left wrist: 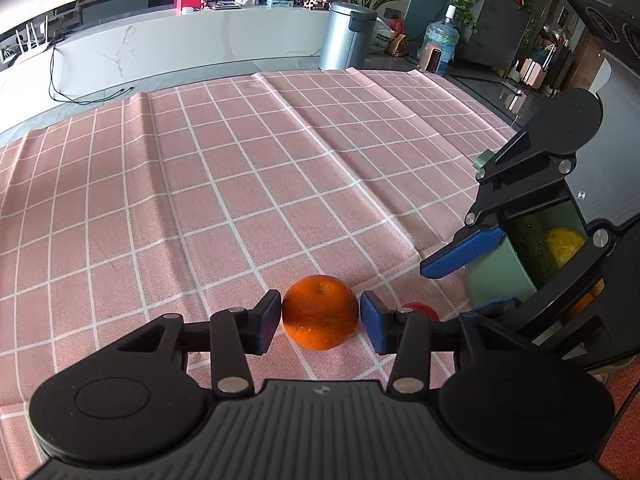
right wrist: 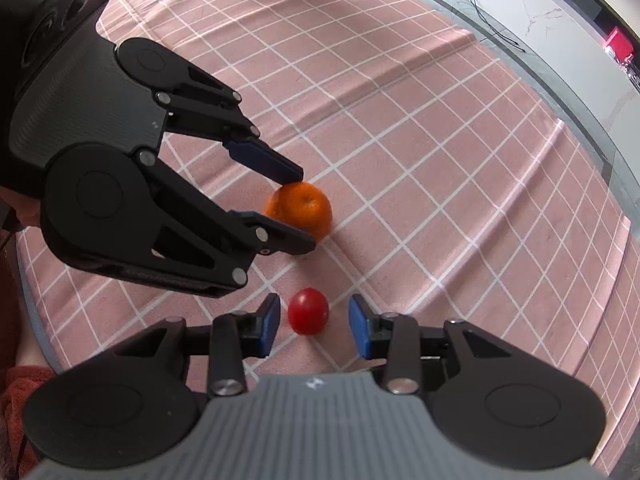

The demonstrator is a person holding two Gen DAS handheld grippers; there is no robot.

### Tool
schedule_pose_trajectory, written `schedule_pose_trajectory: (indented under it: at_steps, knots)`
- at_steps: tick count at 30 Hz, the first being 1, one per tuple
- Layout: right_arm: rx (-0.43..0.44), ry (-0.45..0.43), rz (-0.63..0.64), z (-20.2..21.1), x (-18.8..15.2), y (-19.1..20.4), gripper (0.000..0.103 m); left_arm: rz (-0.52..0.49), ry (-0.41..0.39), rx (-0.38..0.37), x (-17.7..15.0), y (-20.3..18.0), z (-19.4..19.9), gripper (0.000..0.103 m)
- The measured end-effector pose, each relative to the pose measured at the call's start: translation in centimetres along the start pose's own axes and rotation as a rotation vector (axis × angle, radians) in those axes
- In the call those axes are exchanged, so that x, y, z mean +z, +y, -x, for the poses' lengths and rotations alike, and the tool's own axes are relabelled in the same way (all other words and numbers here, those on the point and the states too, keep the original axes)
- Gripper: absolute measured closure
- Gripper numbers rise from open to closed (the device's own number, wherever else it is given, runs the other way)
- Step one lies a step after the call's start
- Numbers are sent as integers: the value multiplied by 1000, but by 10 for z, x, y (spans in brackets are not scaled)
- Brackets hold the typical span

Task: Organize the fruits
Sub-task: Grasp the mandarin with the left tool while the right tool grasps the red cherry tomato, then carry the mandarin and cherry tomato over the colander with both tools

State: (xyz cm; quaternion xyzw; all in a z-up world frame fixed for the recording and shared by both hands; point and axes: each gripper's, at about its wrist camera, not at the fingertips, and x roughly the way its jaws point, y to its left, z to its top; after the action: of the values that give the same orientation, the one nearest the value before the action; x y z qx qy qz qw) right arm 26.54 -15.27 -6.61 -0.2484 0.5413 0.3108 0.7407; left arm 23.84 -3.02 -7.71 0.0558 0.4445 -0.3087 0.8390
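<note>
Got an orange (left wrist: 320,312) sitting on the pink checked cloth (left wrist: 240,160), smack between the pads of the left gripper (left wrist: 320,320). Looks like the 9 o'clock pad is touching the peel and the 3 o'clock pad is a hair off or barely brushing it. Can't tell whether that counts as a real pinch or just hugging it.

Over at 3 o'clock of the orange, just beside it, spotted a small red tomato (left wrist: 420,309) half hidden behind the finger, also on the cloth. Further out at 3 o'clock, found a pale green bin (left wrist: 496,276) with a yellow fruit (left wrist: 564,246) and something dark green inside, mostly blocked by the other tool.

From the right wrist view: same tomato low in the middle, framed by the right gripper (right wrist: 314,326), spread wide with clear cloth showing on both sides of it, so no contact there. Orange up at 12 o'clock of the tomato, near but apart, with the left tool reaching in from 10 o'clock.
</note>
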Motion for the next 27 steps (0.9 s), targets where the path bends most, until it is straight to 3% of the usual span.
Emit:
schedule_pose_trajectory:
  at_steps: [11, 16, 20, 27]
  knots:
    - [-14, 56, 30, -17, 5, 4, 69, 13, 15, 35, -15, -4, 31, 56]
    - [-28, 91, 59, -25, 7, 8, 69, 71, 13, 49, -20, -4, 50, 56]
    - [-45, 110, 69, -30, 8, 11, 80, 88, 3, 48, -23, -7, 59, 56]
    - [-62, 51, 36, -11, 7, 20, 82, 147, -10, 56, -30, -10, 77, 56]
